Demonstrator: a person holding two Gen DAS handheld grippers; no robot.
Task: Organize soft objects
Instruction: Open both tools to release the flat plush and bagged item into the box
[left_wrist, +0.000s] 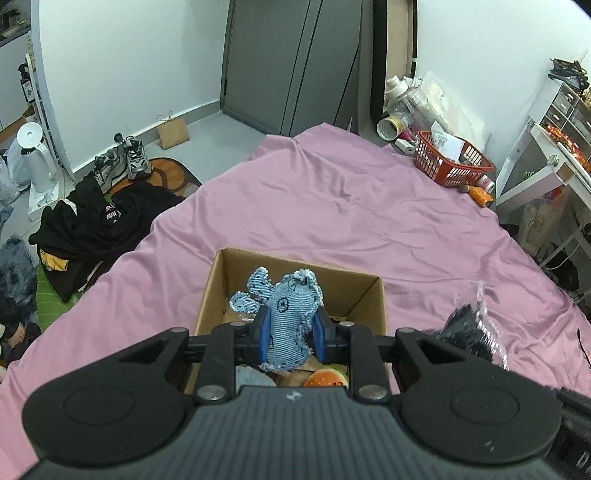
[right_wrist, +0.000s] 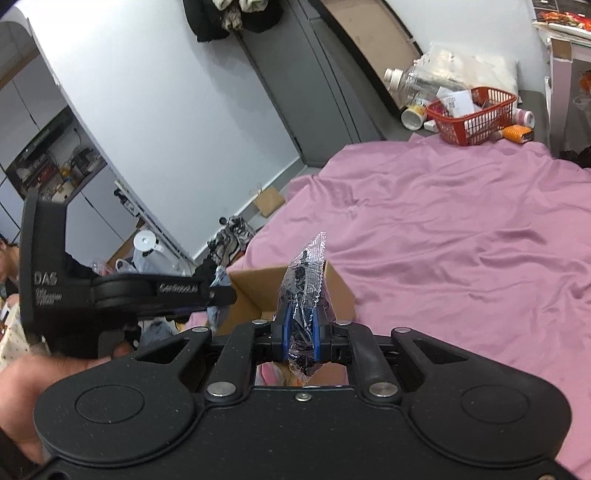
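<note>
Down at the far left of the left wrist view, a heap of black clothes (left_wrist: 92, 229) lies on the floor beside the pink bedsheet (left_wrist: 332, 206), with a pair of sneakers (left_wrist: 123, 162) above it in the frame. At lower centre, the left gripper (left_wrist: 291, 334) pinches a denim stuffed toy (left_wrist: 286, 317) between its blue pads, the toy's frayed ears standing up over the open cardboard box (left_wrist: 214, 288). An orange plush (left_wrist: 327, 378) shows inside the box below the toy. Toward the lower right of that frame, a dark item in crinkly clear wrap (left_wrist: 471, 328) hangs blurred above the sheet. In the upper right, a red basket (left_wrist: 452, 162) sits at the sheet's far edge.

Over in the right wrist view, the other handheld tool fills the left side, gripped by a hand (right_wrist: 74, 363). At centre, the right gripper (right_wrist: 301, 338) is clamped on the wrapped dark item (right_wrist: 304, 291), which points upward over the box (right_wrist: 338, 291).
</note>
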